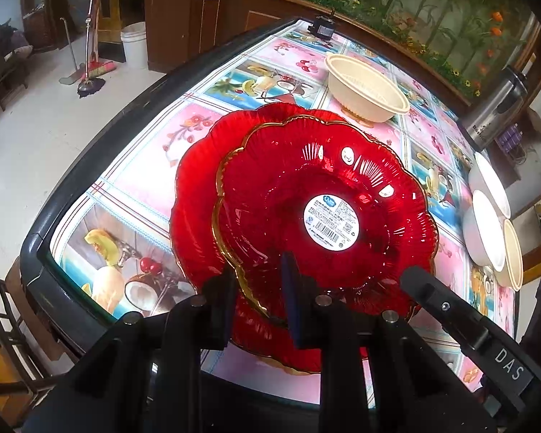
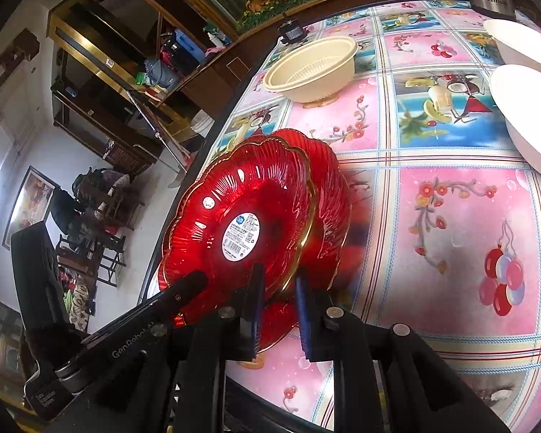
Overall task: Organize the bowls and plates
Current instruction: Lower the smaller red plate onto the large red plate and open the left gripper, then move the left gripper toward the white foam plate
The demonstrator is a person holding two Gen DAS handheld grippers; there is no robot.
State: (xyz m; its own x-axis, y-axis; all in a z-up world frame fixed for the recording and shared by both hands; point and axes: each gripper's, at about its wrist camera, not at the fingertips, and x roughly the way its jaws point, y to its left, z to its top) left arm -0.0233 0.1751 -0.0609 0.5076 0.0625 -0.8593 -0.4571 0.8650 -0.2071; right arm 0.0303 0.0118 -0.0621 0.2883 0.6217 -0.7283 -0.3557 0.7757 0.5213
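A red scalloped glass plate with a gold rim and a white label is held tilted above a second red plate that lies on the table. My left gripper is shut on the near rim of the labelled plate. My right gripper is shut on the same plate's rim from the other side; its finger shows in the left wrist view. A cream bowl stands farther back. White bowls stand at the right.
The table has a pink and blue fruit-print cloth and a dark raised edge. A steel kettle stands at the far right corner. A small black device sits at the far edge. The floor with a mop lies left.
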